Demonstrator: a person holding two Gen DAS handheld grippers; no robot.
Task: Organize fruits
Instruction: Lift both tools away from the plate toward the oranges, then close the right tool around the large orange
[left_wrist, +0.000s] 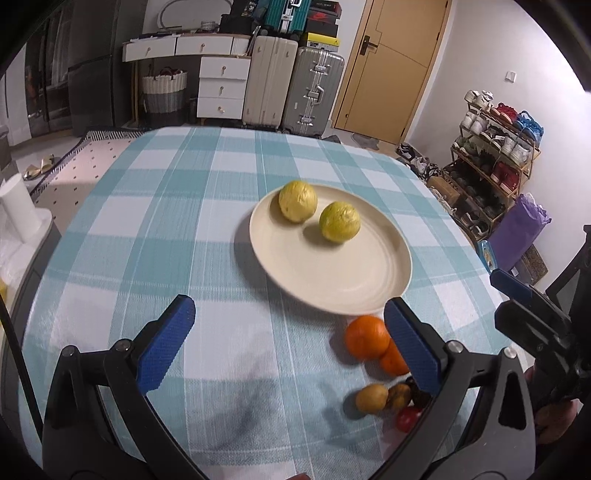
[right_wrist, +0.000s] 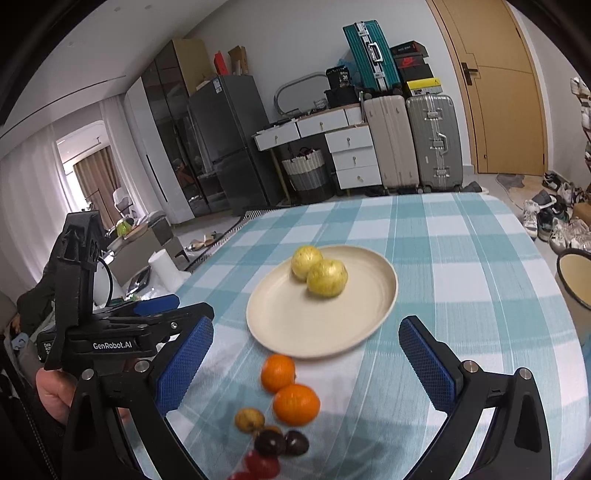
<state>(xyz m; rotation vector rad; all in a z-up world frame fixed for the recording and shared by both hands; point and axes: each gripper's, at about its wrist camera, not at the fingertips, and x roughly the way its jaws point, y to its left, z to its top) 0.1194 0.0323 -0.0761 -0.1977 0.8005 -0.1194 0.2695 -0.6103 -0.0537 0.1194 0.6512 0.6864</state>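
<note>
A cream plate sits on the checked tablecloth and holds two yellow-green fruits, which also show in the right wrist view. Two oranges lie on the cloth just in front of the plate. Nearer still lie a small yellow-brown fruit, dark fruits and red ones. My left gripper is open and empty, left of the oranges. My right gripper is open and empty above the oranges.
A cream bowl stands at the table's right edge. The left gripper's body shows at the left of the right wrist view; the right gripper's body at the right of the left view. Suitcases, drawers and a shoe rack stand beyond the table.
</note>
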